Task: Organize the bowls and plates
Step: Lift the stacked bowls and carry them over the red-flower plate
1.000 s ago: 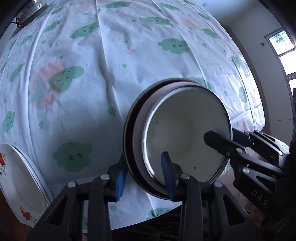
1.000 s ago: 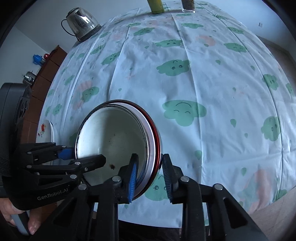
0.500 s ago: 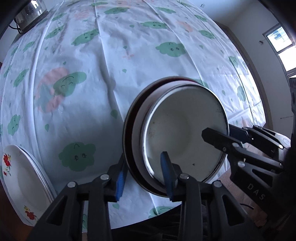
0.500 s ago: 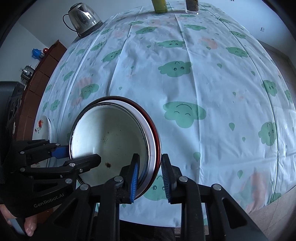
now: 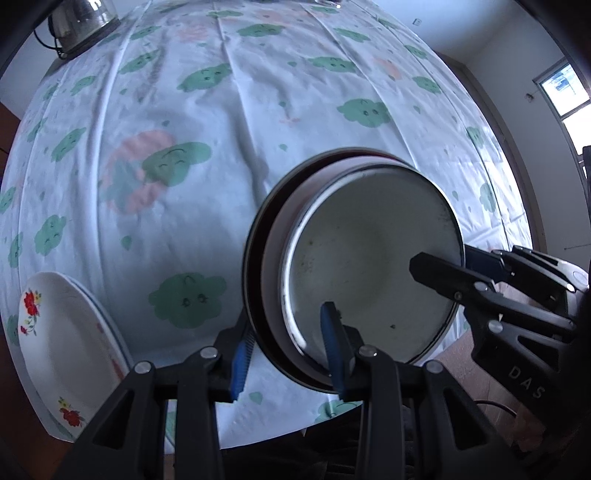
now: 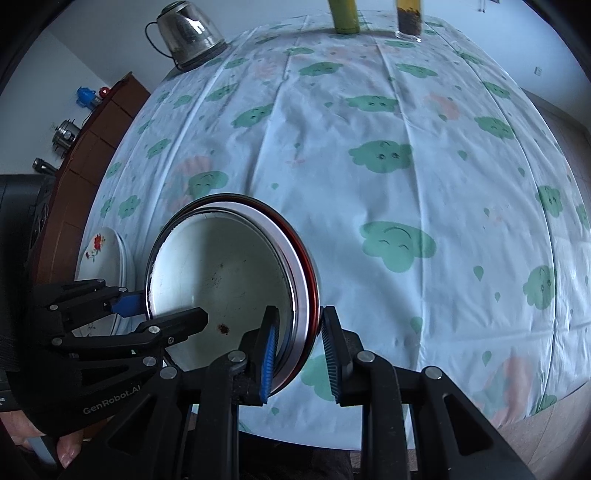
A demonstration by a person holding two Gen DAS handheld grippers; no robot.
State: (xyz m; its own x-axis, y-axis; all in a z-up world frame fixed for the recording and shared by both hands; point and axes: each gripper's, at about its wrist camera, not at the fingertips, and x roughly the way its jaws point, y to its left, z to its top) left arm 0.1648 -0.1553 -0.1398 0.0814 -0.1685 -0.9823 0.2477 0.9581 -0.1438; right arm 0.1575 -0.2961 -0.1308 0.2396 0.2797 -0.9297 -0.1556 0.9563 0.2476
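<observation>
Nesting inside a red-rimmed bowl (image 6: 309, 273), white bowl (image 6: 218, 280) holds specks.

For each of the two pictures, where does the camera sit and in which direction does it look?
Left wrist view: sits on the left gripper, looks steeply down at the stacked bowls it clamps by the rim, above the tablecloth; the right gripper enters from the right.
Right wrist view: sits on the right gripper, looks down at the same stacked bowls; the left gripper and a fingertip show at the left.
Shared: the bowls, the flowered plates, the kettle, the tablecloth.
</observation>
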